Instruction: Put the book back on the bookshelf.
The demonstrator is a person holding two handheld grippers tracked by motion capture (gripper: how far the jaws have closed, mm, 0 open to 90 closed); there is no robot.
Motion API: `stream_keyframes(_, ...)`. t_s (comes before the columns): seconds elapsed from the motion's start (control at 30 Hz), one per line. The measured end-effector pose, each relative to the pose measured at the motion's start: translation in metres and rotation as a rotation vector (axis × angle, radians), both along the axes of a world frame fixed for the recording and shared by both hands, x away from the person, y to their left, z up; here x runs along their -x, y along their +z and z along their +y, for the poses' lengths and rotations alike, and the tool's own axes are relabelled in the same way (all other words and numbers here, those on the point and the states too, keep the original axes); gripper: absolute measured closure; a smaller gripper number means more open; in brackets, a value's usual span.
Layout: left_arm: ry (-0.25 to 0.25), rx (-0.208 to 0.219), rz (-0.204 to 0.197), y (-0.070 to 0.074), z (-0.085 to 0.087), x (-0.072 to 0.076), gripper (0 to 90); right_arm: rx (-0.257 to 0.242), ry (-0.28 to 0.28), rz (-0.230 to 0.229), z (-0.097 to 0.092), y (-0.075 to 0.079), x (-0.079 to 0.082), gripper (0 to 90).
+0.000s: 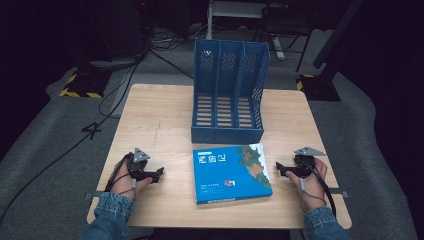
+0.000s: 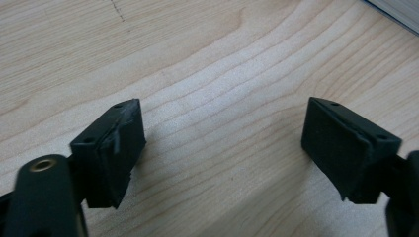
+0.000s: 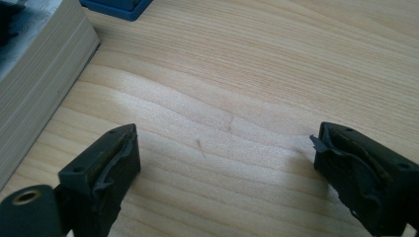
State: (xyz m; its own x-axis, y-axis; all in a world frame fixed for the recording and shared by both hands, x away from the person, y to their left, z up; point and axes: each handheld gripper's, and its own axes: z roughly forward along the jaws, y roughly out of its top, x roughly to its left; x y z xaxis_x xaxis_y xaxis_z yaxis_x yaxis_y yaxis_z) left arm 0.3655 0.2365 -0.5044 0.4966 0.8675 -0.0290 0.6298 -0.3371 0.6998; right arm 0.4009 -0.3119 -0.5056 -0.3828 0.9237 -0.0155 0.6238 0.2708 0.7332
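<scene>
A blue book [image 1: 231,172] with a map-like cover lies flat on the wooden table [image 1: 155,120], just in front of a blue three-slot file rack [image 1: 229,92]. My left gripper [image 1: 159,173] rests on the table left of the book, held in a hand, its jaws wide apart over bare wood [image 2: 222,133]. My right gripper [image 1: 280,168] rests right of the book, also open with nothing between its jaws [image 3: 225,163]. The book's page edge [image 3: 37,89] shows at the left of the right gripper view, and a corner of the rack [image 3: 118,7] at the top.
Cables [image 1: 95,125] trail over the grey floor left of the table. Yellow-black striped bases [image 1: 80,85] stand at the back left and back right. Chair and stand legs [image 1: 280,35] rise behind the rack.
</scene>
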Motion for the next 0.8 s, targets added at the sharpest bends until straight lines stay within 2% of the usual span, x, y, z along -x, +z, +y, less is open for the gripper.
stream_keyframes(0.1, 0.008, -0.024, 0.03, 0.005, 0.0, -0.002, 29.5, 0.0, 0.0, 0.0, 0.0, 0.0, 0.0, 10.6)
stream_keyframes(0.17, 0.009, -0.021, 0.039, 0.008, -0.001, -0.003, 31.3, 0.0, 0.002, -0.001, 0.0, 0.0, 0.0, 11.4)
stream_keyframes(0.3, 0.022, 0.005, -0.011, 0.019, -0.004, -0.002, 33.7, -0.001, 0.005, -0.004, 0.0, 0.0, 0.001, 13.3)
stream_keyframes(0.43, 0.012, 0.069, -0.049, 0.03, -0.009, 0.001, 34.9, -0.003, 0.001, -0.005, 0.001, 0.0, 0.002, 14.0)
stream_keyframes(0.53, -0.004, 0.083, -0.065, 0.036, -0.013, 0.003, 35.6, -0.003, 0.0, -0.005, 0.001, 0.0, 0.002, 14.0)
stream_keyframes(0.57, -0.008, 0.1, -0.075, 0.04, -0.016, 0.005, 36.1, -0.003, 0.0, -0.005, 0.001, 0.0, 0.002, 14.0)
stream_keyframes(0.6, -0.017, 0.122, -0.082, 0.042, -0.019, 0.006, 36.5, -0.004, 0.001, -0.005, 0.001, 0.0, 0.002, 14.0)
stream_keyframes(0.7, -0.031, 0.249, -0.078, 0.05, -0.028, 0.011, 36.9, -0.003, 0.004, -0.007, 0.001, 0.0, 0.002, 14.0)
stream_keyframes(0.73, -0.041, 0.27, -0.074, 0.051, -0.032, 0.013, 36.9, -0.002, 0.004, -0.007, 0.001, 0.0, 0.002, 14.0)
stream_keyframes(0.8, -0.063, 0.268, -0.084, 0.054, -0.039, 0.016, 37.0, -0.002, 0.005, -0.007, 0.001, 0.0, 0.002, 14.0)
